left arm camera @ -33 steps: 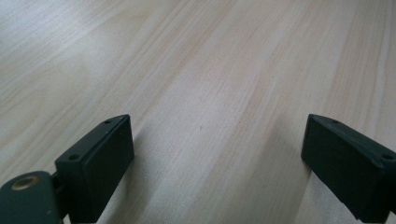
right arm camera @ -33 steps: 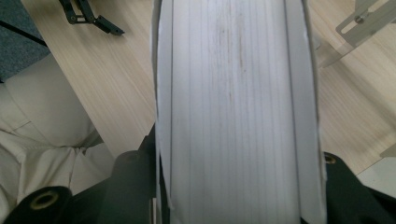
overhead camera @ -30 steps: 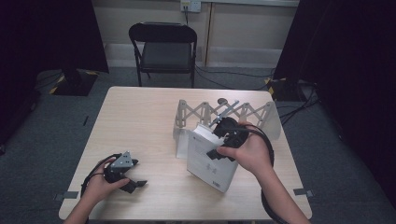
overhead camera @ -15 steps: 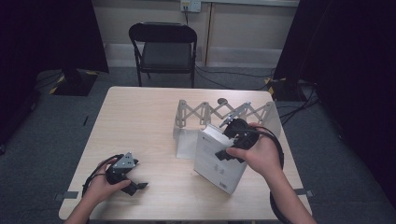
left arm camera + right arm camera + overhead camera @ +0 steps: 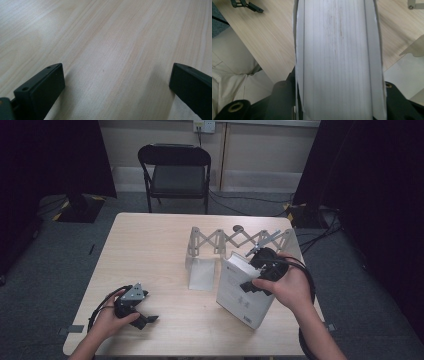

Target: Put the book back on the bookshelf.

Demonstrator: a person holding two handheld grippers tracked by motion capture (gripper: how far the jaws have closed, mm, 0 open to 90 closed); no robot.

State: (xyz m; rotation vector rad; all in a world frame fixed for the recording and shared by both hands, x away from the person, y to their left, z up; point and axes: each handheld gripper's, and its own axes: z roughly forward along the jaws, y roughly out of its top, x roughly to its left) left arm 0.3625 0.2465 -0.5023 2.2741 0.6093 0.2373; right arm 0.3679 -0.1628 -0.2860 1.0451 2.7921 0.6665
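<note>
A thick white book (image 5: 239, 296) stands tilted on the right side of the table (image 5: 150, 250), its lower corner near the front edge. My right gripper (image 5: 252, 287) is shut on its upper edge. In the right gripper view the book's page edge (image 5: 337, 50) runs up between the two black jaws of the right gripper (image 5: 337, 100), which press on both covers. My left gripper (image 5: 145, 320) rests near the front left corner. Its jaws have just been opening and now stand wide, with bare wood between them in the left gripper view (image 5: 116, 82).
A grey folding scissor rack (image 5: 225, 240) stretches across the back right of the table, with a white upright panel (image 5: 202, 275) at its left end. A black chair (image 5: 175, 165) stands behind the table. Cables trail from both grippers.
My right gripper has carried the book to the right, away from the white panel. The left hand has stayed put.
</note>
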